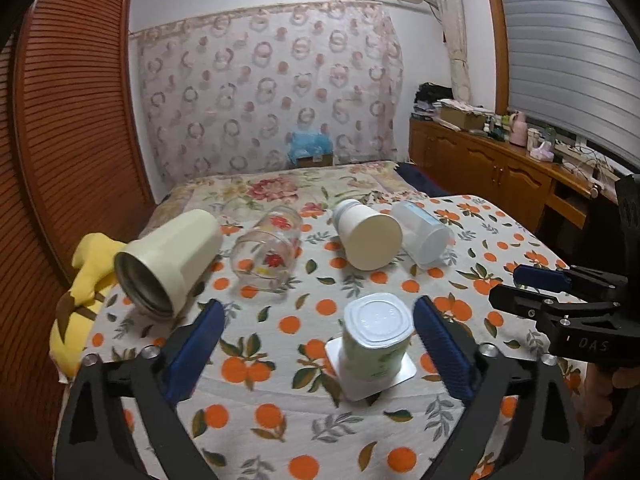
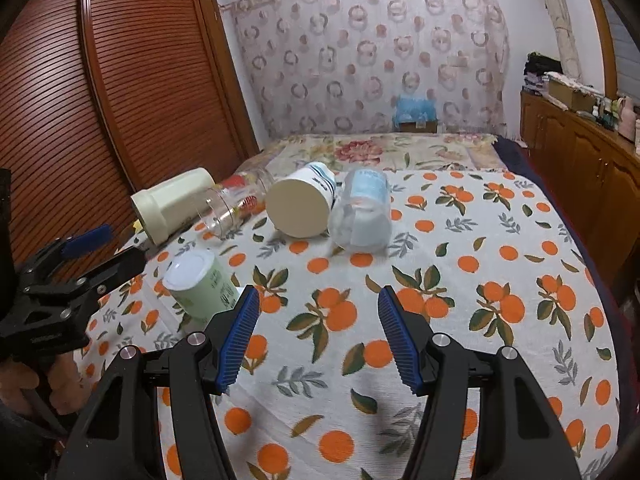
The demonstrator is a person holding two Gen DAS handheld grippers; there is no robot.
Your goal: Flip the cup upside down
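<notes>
A green yogurt cup (image 1: 376,344) stands upside down on its foil lid on the orange-print cloth; it also shows in the right wrist view (image 2: 202,284). My left gripper (image 1: 318,320) is open, its blue pads either side of the cup, not touching it. My right gripper (image 2: 318,312) is open and empty over bare cloth, to the right of the cup. The right gripper shows at the right edge of the left wrist view (image 1: 560,292), and the left gripper (image 2: 92,256) at the left of the right wrist view.
Lying on their sides at the back: a cream tumbler (image 1: 168,260), a clear flowered glass (image 1: 268,252), a white cup (image 1: 368,236) and a frosted plastic cup (image 1: 424,236). A yellow plush toy (image 1: 84,280) lies at the left edge. A wooden cabinet (image 1: 500,168) stands right.
</notes>
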